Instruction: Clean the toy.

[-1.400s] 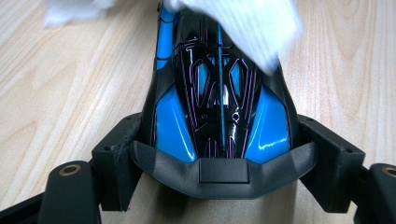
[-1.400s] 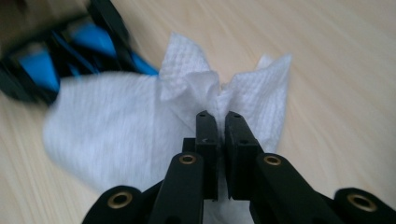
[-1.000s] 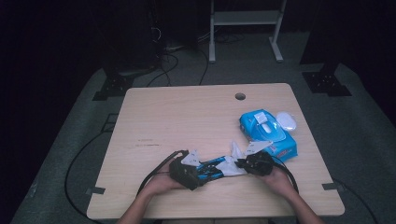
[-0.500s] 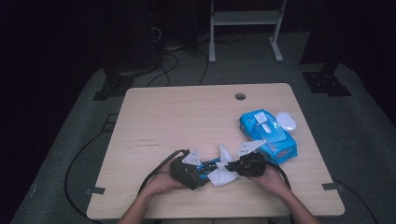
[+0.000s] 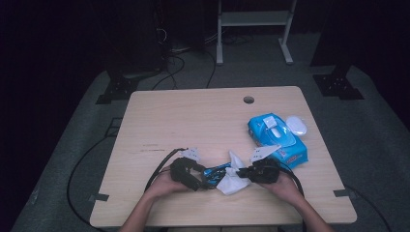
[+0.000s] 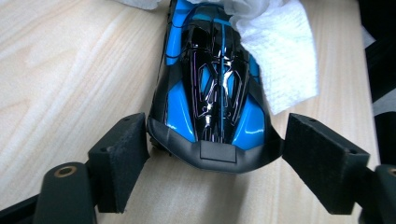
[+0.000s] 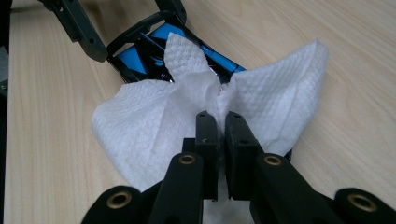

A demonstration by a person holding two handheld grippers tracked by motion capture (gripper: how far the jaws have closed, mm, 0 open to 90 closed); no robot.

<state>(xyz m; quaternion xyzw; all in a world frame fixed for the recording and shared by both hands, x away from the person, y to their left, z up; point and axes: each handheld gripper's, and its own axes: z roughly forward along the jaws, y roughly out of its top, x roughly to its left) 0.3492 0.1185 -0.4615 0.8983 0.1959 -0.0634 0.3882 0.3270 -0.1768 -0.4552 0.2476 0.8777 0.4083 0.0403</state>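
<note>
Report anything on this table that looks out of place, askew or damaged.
Nothing stands out. The left gripper brackets the blue toy car, which looks intact, while the right gripper pinches a crumpled white wipe over it. The wipes pack lies flat, its lid open.

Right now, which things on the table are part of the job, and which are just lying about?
In use:
- toy car, between the left claw pads
- white wipe, pinched by the right claw

Lying about:
- blue wipes pack
- white oval object beside it
</note>
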